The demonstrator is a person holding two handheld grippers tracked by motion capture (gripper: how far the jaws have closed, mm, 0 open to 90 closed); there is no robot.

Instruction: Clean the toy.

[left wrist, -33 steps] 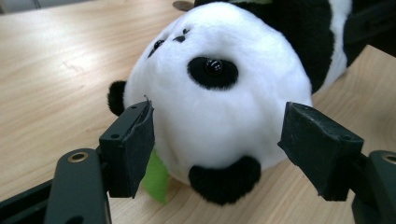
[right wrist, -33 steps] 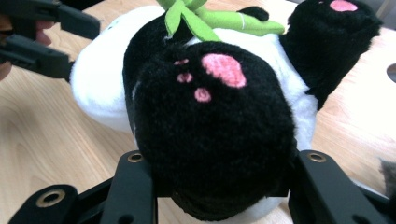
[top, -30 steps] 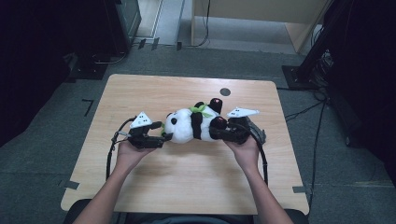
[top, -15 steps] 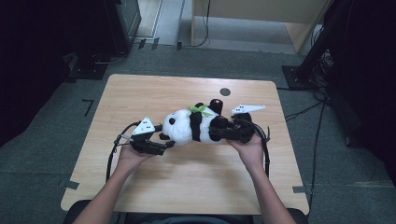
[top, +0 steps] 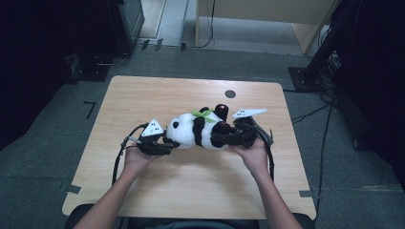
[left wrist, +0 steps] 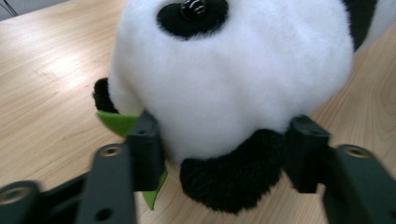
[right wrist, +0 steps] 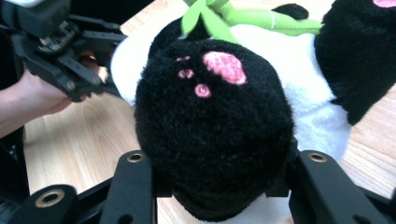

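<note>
Item: plush panda [top: 198, 130], lying lengthwise mid-table, carried between your two tools. Over the last second you have shifted it slightly left and nearer you, likely repositioning. Left gripper [left wrist: 219, 154] clenched on its head; right gripper [right wrist: 219, 179] clenched on a black foot. Surface: pale wooden table [top: 157, 95]. Room: grey carpet [top: 43, 124], cables, dark stands.

A lab-like recording room: lone wooden table [top: 143, 95], grey carpet [top: 52, 157], floor tape marks [top: 89, 109], trailing cables [top: 329, 124].

no readable text, labels, brands, numbers or signs anywhere in view
</note>
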